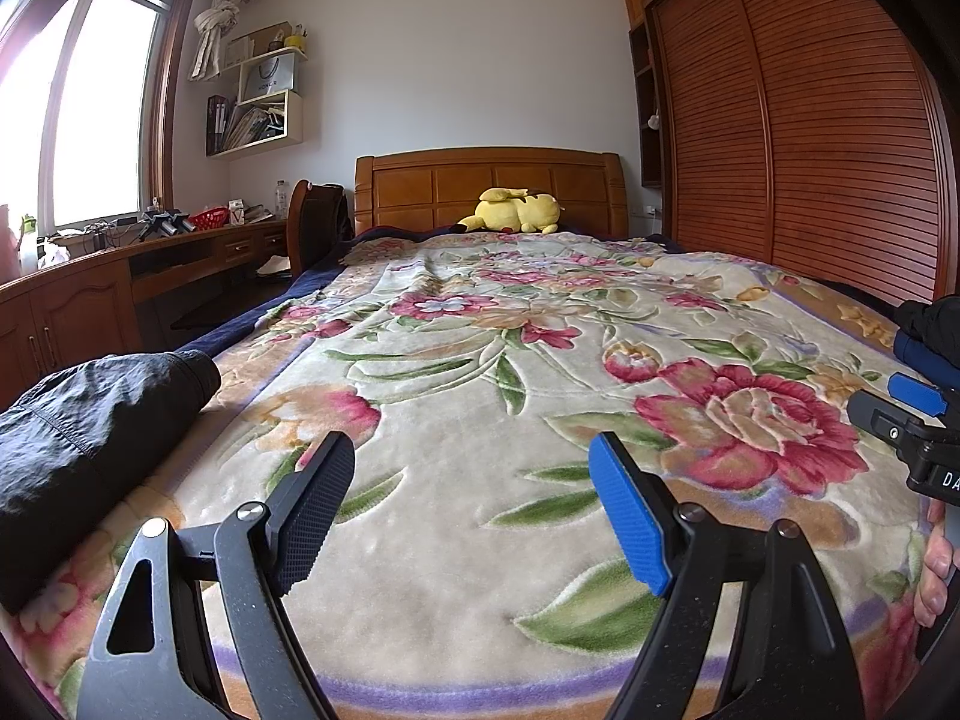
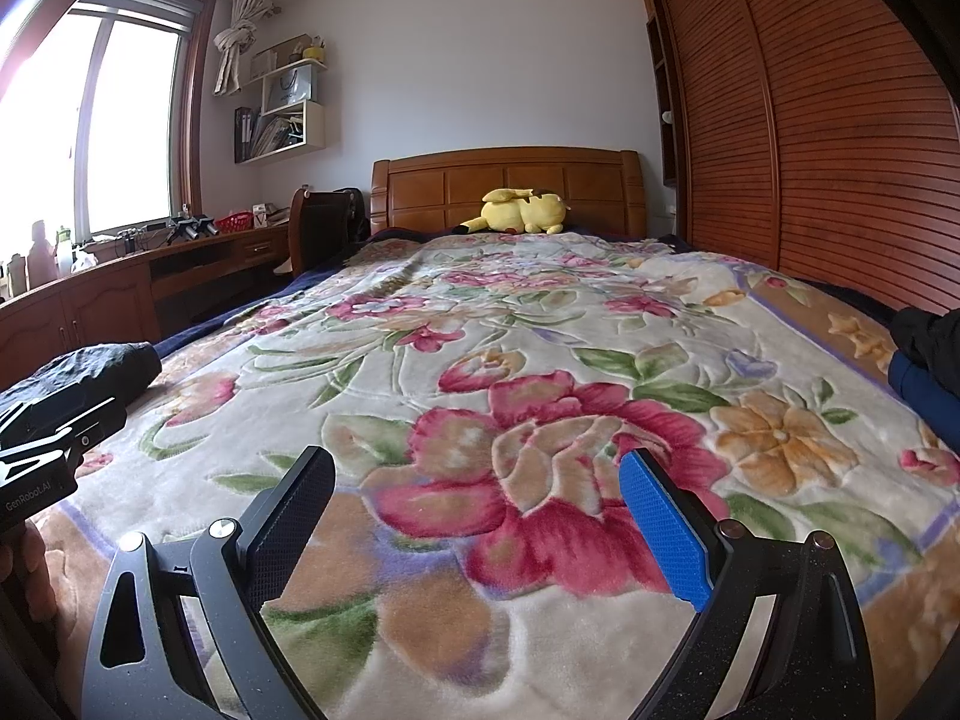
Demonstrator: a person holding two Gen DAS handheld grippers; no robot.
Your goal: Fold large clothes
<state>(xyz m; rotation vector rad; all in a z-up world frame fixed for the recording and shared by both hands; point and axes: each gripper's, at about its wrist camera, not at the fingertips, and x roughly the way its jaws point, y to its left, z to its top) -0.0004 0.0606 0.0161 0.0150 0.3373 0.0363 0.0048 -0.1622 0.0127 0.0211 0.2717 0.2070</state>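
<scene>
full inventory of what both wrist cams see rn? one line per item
black garment: 1, black, left edge of bed
dark clothes pile: 1, black and navy, right edge of bed
floral blanket: 1, cream with pink flowers, covering bed
plush toy: 1, yellow, by headboard
headboard: 1, brown wood, far end
wardrobe: 1, brown slatted, right wall
desk: 1, brown, under window
red basket: 1, on desk
left gripper: open, empty
right gripper: open, empty

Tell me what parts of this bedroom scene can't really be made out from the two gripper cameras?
- Black garment: cut off by the left wrist view's left edge; its type is unclear.
- Dark clothes pile: cut off by the right wrist view's right edge.
- Shelf contents: too small to identify.
- Window: washed out by glare.
- Desk clutter: too small.
</scene>
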